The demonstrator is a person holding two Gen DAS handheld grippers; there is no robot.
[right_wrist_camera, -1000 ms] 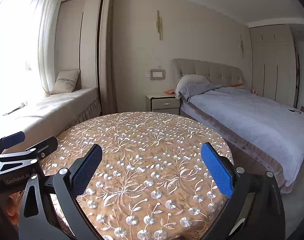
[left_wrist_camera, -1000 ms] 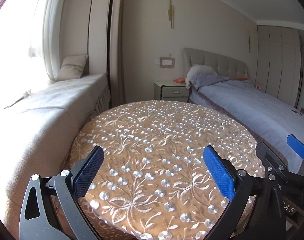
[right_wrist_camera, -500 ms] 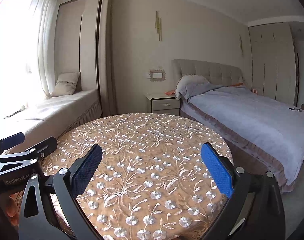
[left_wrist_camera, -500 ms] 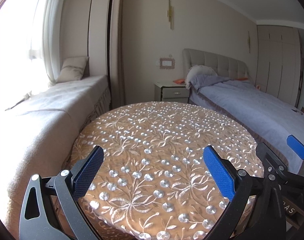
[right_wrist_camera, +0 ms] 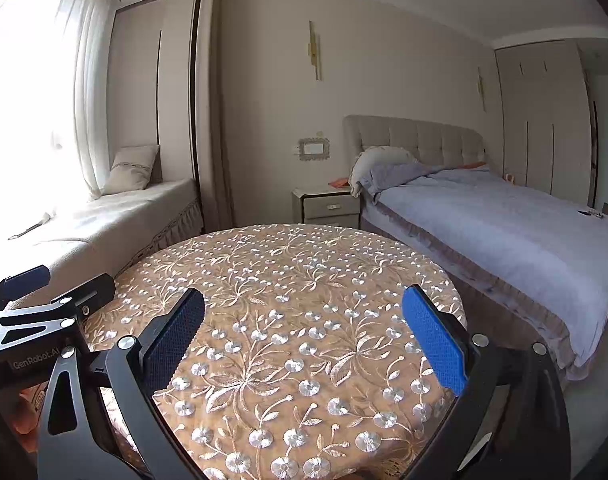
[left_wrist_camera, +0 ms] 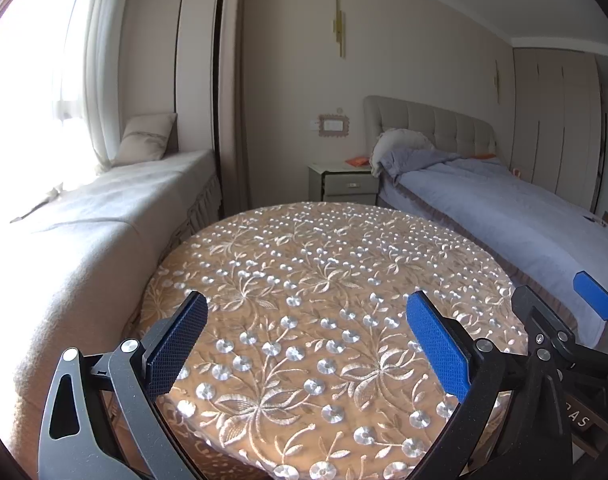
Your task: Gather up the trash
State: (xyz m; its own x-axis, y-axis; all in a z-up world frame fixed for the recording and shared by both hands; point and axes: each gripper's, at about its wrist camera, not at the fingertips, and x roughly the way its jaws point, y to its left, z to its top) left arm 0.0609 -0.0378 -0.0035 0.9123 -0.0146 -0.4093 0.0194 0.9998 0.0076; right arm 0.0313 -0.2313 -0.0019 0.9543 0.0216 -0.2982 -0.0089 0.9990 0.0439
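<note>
Left wrist: left gripper [left_wrist_camera: 304, 340] jaws apart; round table [left_wrist_camera: 324, 264].

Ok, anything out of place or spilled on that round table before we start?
Nothing stands out. The embroidered cloth on the round table lies flat, with no spill or trash showing. Both the left gripper and the right gripper hover open and hold nothing.

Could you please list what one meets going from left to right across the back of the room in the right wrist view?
Curtain → cushion → nightstand → pillow → wardrobe.
</note>
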